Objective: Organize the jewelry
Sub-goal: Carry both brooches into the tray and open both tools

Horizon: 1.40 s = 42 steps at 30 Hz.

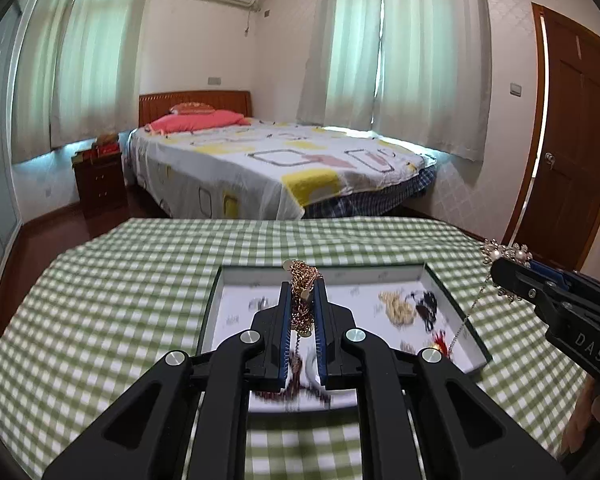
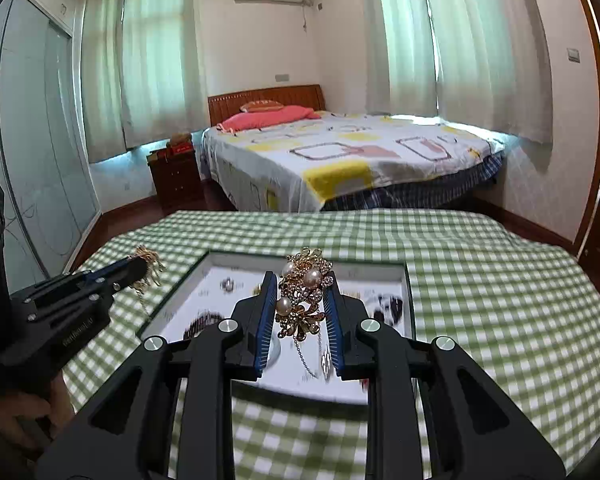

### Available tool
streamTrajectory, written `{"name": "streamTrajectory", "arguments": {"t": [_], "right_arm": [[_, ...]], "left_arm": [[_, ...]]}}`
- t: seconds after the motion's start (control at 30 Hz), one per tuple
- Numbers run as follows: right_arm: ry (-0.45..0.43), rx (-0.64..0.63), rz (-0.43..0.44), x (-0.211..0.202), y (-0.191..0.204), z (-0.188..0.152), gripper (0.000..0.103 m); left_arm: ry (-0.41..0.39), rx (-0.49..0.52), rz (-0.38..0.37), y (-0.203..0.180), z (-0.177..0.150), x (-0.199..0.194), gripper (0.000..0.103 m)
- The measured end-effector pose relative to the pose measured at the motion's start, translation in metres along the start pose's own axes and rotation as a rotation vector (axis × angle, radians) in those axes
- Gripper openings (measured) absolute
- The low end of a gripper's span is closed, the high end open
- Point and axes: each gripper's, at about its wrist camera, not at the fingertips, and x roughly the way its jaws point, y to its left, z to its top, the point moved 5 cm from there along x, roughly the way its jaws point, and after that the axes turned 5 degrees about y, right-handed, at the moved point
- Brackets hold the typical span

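Note:
My left gripper [image 1: 303, 285] is shut on a bunched rose-gold chain necklace [image 1: 301, 300] that hangs down between its blue pads, above the white tray [image 1: 236, 280]. My right gripper [image 2: 300, 292] is shut on a gold brooch with pearls [image 2: 305, 292], a thin chain dangling under it. In the left wrist view the right gripper [image 1: 500, 270] comes in from the right with the brooch [image 1: 506, 254] at its tip. The right wrist view shows the left gripper [image 2: 138, 269] at the left, holding the gold chain [image 2: 150, 266]. Both hover above the tray [image 2: 407, 280].
The tray lies on a green-and-white checked tablecloth [image 1: 120, 300] and holds beige beads [image 1: 398, 308], dark pieces [image 1: 426, 306] and a red item [image 1: 440, 338]. A bed [image 1: 268, 164], a nightstand [image 1: 100, 184] and a wooden door [image 1: 572, 140] stand beyond the table.

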Motion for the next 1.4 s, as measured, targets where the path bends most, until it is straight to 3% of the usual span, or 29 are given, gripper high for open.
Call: {"name": "streamTrajectory", "arguments": {"t": [0.4, 0.83, 1.07, 1.4], "right_arm": [[0.012, -0.001, 0.011, 0.056, -0.001, 0.024, 0.023], [0.171, 0.029, 0.006, 0.146, -0.009, -0.014, 0.024], [0.234, 0.038, -0.004, 0.163, -0.011, -0.029, 0.024], [0.315, 0.049, -0.009, 0.175, -0.015, -0.042, 0.024]], "left_arm": [[0.006, 0.008, 0.018, 0.000, 0.025, 0.052, 0.011], [0.184, 0.032, 0.064, 0.009, -0.008, 0.133, 0.011], [0.289, 0.012, 0.073, 0.012, -0.019, 0.157, 0.011], [0.360, 0.033, 0.110, 0.010, -0.024, 0.169, 0.011]]}}
